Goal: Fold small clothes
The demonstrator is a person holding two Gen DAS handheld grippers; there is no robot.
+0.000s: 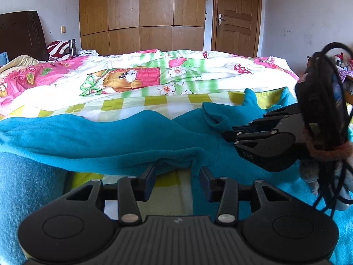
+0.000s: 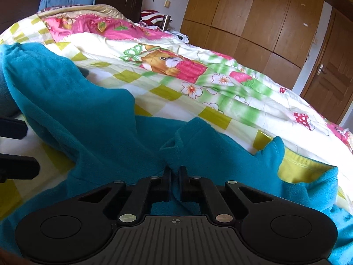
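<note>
Teal fleece garment (image 1: 106,137) spread on bed over yellow-checked sheet (image 1: 154,101), near edge of mattress, bunched and rumpled, one fold raised toward the middle, same garment in right wrist view (image 2: 88,114) running from far left down to the near foreground. Left gripper (image 1: 177,176) with fingers spread apart, nothing between them, tips just at the hem of the fleece, one finger tip (image 1: 150,172) tucked under the hanging edge; contact with cloth hard to confirm. Right gripper (image 2: 175,172) with fingers drawn close together, pinching a ridge of the teal fabric between the pads; also seen from left wrist view (image 1: 229,133) coming in from the right, lying sideways with tips on a fold of the fleece. Black cable bundle (image 1: 326,110) and a phone-like device strapped behind right gripper body. Cartoon-print quilt (image 1: 136,75) with bear, strawberries and flowers heaped behind the garment. Dark headboard (image 1: 19,33) at far left, blue pillow (image 2: 66,0) against it. Wooden wardrobe (image 1: 141,11) and wooden door (image 1: 236,15) on back wall. Metal flask (image 1: 72,46) beyond the bed, beside striped red-white cloth (image 1: 56,46).
</note>
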